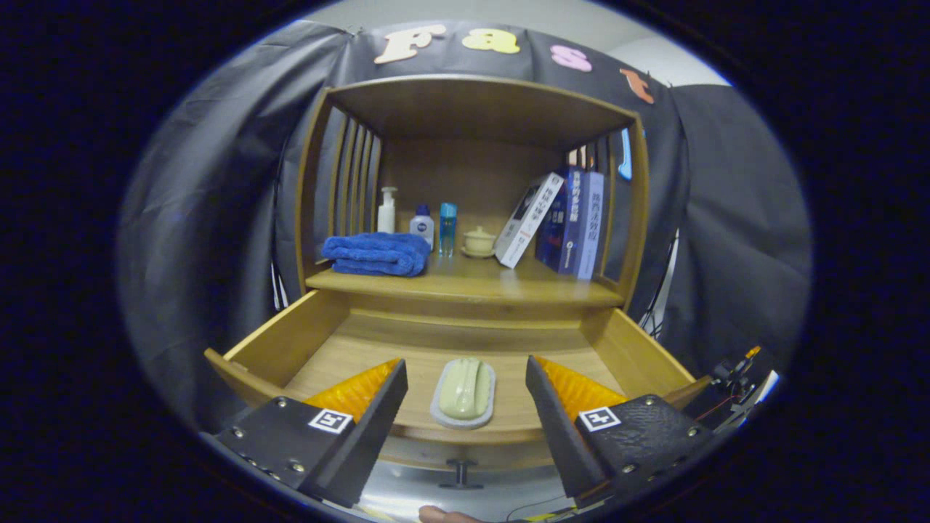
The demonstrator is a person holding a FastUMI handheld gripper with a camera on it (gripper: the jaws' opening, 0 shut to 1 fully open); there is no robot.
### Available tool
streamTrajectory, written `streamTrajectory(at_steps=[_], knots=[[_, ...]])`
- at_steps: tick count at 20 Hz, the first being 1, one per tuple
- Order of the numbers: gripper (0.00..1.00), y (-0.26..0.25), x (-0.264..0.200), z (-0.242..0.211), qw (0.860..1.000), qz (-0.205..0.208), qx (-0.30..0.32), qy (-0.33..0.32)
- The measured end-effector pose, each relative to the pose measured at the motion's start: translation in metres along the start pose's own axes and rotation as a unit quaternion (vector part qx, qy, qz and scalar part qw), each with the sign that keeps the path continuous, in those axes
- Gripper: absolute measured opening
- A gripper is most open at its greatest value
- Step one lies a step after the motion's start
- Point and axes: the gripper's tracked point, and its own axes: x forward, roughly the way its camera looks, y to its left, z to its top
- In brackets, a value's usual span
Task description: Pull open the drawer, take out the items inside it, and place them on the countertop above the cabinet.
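**Drawer open, soap dish between our spread fingers**

We see the drawer (465,349) pulled out below the countertop (465,285) of the wooden cabinet (479,109). Our gripper (465,374) is spread wide, its 2 fingers holding nothing. Between them, on the drawer floor near its front edge, lies a pale green soap (463,387) in a light dish (463,420). On the countertop beyond we see a folded blue towel (378,254), 3 bottles (421,221), a small lidded cup (479,241) and 3 books (563,221), 1 leaning.

Smooth matt wooden drawer (290,341), glossy soap (463,387), fluffy cloth towel (378,254).
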Motion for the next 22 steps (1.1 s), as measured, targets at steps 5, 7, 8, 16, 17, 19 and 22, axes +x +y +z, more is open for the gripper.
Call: streamTrajectory(at_steps=[5,7,8,16,17,19,22], knots=[[0.97,-0.007,0.051,-0.004,0.996,-0.022,-0.001,0.084],[0.97,-0.015,0.067,-0.012,0.994,-0.036,-0.007,0.104],[0.97,-0.02,0.072,-0.017,0.993,-0.043,-0.01,0.113],[0.59,-0.028,0.094,-0.061,0.974,-0.039,0.057,0.216],[0.5,-0.03,0.096,-0.065,0.973,-0.039,0.057,0.219],[0.31,-0.025,0.097,-0.075,0.969,-0.025,0.052,0.238],[0.21,-0.023,0.095,-0.069,0.974,-0.005,0.035,0.223]])
